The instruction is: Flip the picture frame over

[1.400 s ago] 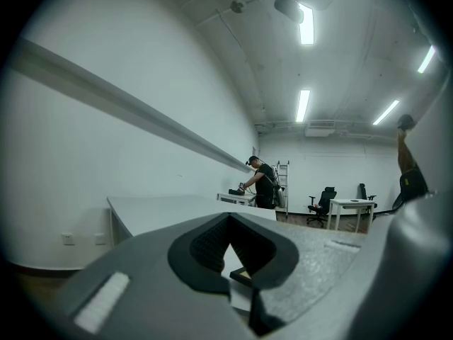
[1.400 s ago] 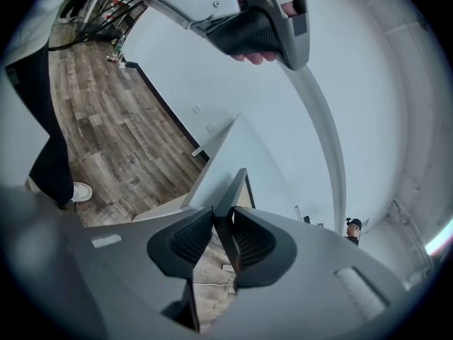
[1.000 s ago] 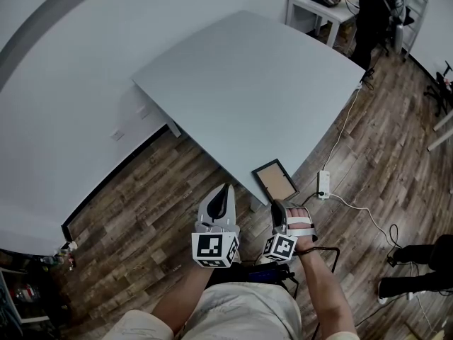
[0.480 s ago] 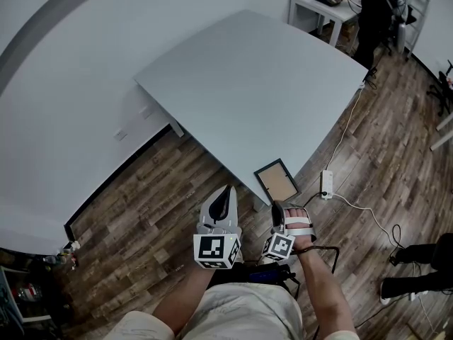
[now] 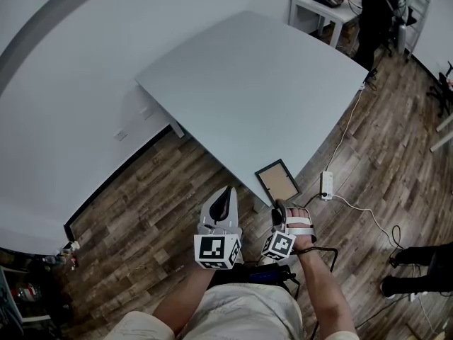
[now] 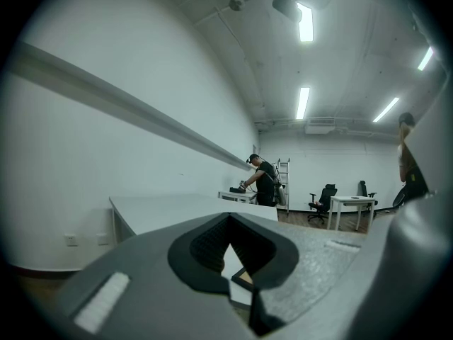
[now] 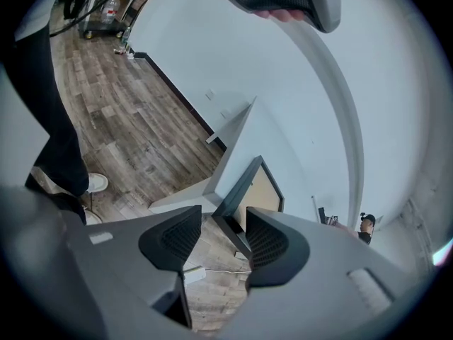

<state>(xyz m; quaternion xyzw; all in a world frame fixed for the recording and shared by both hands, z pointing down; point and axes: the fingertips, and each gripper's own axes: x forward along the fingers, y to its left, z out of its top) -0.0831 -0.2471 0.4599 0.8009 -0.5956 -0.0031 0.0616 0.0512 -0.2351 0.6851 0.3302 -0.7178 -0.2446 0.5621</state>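
Observation:
The picture frame (image 5: 276, 180), a dark border round a tan panel, lies flat at the near corner of the grey table (image 5: 255, 83). My right gripper (image 5: 278, 211) hovers just short of it, angled down. In the right gripper view the right gripper (image 7: 221, 239) is open; its jaws have just been opening. The picture frame (image 7: 265, 190) shows its near corner in the gap, touching neither pad. My left gripper (image 5: 225, 198) is held level to the left of the frame, shut and empty. In the left gripper view the left gripper (image 6: 228, 222) has its pads meeting.
A white power strip (image 5: 325, 184) and its cable (image 5: 357, 205) lie on the wood floor right of the table corner. A person (image 5: 371, 13) stands at a white desk far right; someone's shoes (image 5: 400, 285) are at the lower right. The wall runs along the left.
Hardly anything differs from above: both hands and the frame sit in the same places.

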